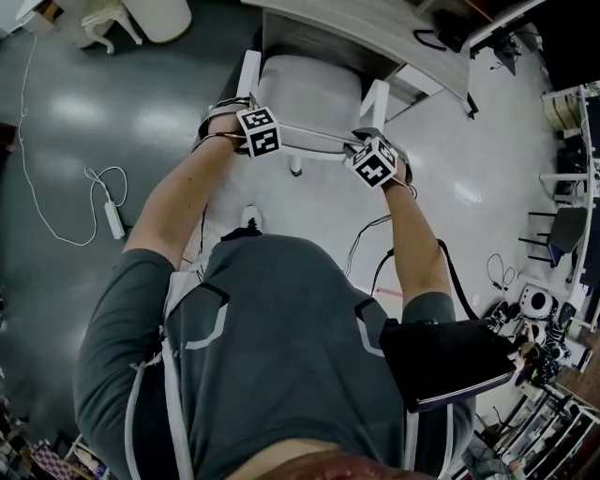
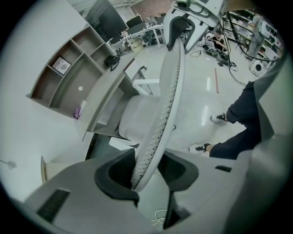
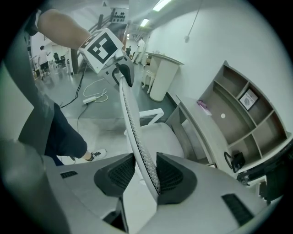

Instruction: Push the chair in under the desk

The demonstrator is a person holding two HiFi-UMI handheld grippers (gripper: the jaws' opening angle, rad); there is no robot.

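A white office chair (image 1: 309,89) stands with its seat partly under the grey desk (image 1: 375,33). Both grippers sit on the top edge of its mesh backrest (image 1: 314,139). My left gripper (image 1: 240,120) is at the backrest's left end. In the left gripper view the backrest (image 2: 165,105) runs between the jaws of that gripper (image 2: 146,171), and both pads lie against it. My right gripper (image 1: 367,148) is at the right end. In the right gripper view the backrest (image 3: 130,119) lies against one pad of that gripper (image 3: 139,176), with a slim gap at the other.
A power strip (image 1: 112,220) with a white cable lies on the floor to the left. A second white chair base (image 1: 111,26) stands at the far left. Shelves and gear (image 1: 562,216) crowd the right side. An open wall shelf (image 2: 59,73) hangs above the desk (image 2: 103,91).
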